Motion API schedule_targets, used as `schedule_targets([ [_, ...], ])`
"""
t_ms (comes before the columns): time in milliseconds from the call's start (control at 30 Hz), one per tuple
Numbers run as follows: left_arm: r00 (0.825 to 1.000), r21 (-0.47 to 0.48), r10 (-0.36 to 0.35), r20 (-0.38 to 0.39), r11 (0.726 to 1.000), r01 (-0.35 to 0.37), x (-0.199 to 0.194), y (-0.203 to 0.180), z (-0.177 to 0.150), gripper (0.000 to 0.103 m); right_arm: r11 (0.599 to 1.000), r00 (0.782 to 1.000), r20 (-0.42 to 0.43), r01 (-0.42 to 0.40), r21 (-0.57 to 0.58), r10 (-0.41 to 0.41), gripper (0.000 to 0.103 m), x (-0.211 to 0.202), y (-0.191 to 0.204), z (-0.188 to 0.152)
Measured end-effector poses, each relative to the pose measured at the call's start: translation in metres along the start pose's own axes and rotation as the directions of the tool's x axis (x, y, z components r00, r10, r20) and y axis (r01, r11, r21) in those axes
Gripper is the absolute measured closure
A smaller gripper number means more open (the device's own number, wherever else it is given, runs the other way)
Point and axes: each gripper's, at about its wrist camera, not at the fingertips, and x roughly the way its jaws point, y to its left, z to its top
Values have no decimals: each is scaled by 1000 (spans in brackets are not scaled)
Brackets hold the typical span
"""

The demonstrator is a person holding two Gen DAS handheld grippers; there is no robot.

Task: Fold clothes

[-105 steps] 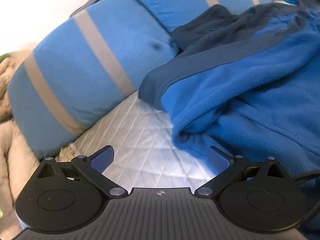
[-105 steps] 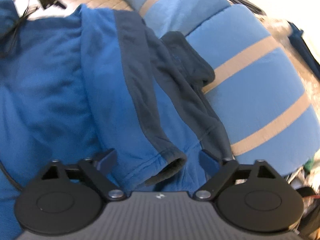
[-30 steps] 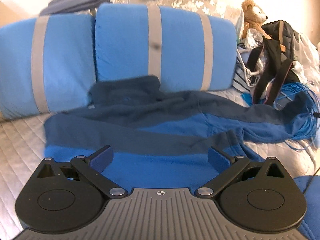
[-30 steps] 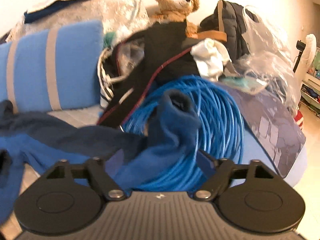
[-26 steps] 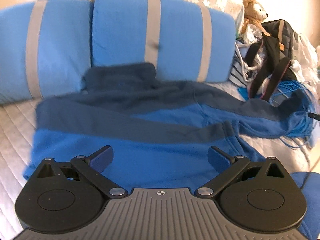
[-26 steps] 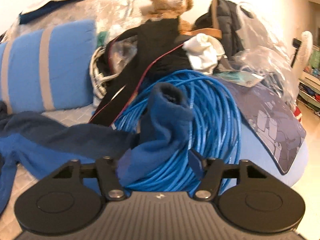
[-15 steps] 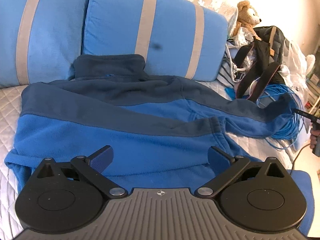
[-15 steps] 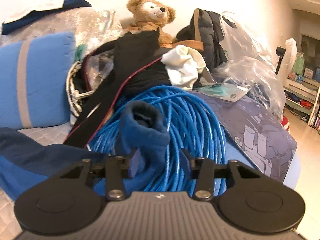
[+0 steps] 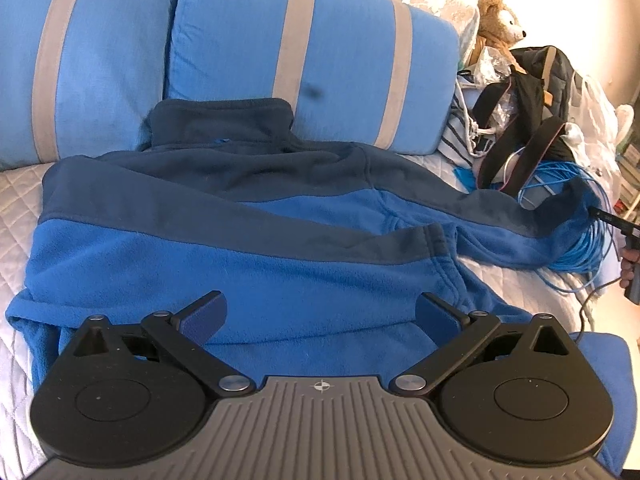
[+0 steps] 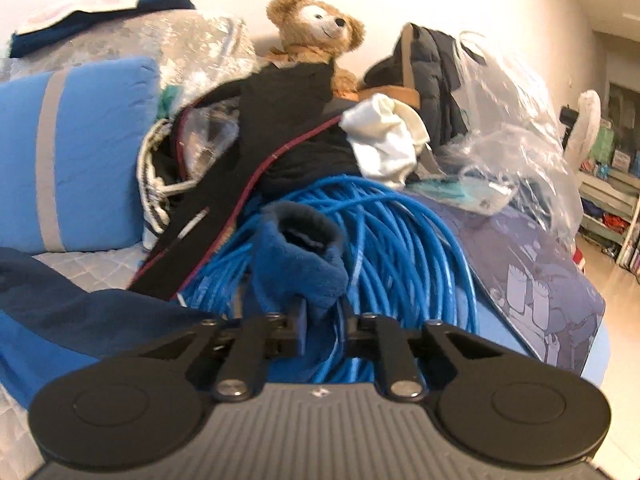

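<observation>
Blue fleece jacket (image 9: pixel 248 248) lies spread on the quilted bed cover (image 9: pixel 18 192) directly ahead of the left gripper (image 9: pixel 320 312), collar against the striped pillows (image 9: pixel 240 52); those jaws stand wide, nothing between them. Right gripper (image 10: pixel 322 330) has just been closing and now pinches the jacket's sleeve cuff (image 10: pixel 298 256), which rises just ahead over a blue cable coil (image 10: pixel 400 248). Teddy bear (image 10: pixel 316 28) beyond. No legible writing anywhere.

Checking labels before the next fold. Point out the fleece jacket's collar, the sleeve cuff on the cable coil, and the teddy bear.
Jacket collar (image 9: pixel 222 120): left wrist view, middle of the dark upright collar.
Sleeve cuff (image 10: pixel 298 256): right wrist view, blue fleece just below the cuff opening.
Teddy bear (image 10: pixel 320 20): right wrist view, its face.
</observation>
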Motion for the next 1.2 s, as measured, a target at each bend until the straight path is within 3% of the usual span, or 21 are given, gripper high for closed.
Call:
schedule_targets([
  [233, 1000, -9, -5, 27, 1000, 6, -1, 0, -2, 0, 992, 993, 43, -112, -52, 114, 90, -27, 34, 19],
  [500, 998, -1, 38, 49, 999, -38, -8, -7, 6, 0, 962, 963, 71, -253, -104, 261, 90, -55, 94, 51],
  [767, 989, 24, 104, 104, 994, -107, 0, -24, 11, 0, 901, 907, 62, -402, -164, 416, 90, -78, 176, 70],
  [967, 977, 8, 193, 86, 981, -194, 19, -29, 14, 0, 841, 856, 38, -497, -214, 516, 90, -91, 239, 75],
  [1200, 976, -40, 168, 138, 986, -164, 20, -24, 26, 0, 782, 810, -3, -567, -259, 586, 90, -103, 296, 72],
])
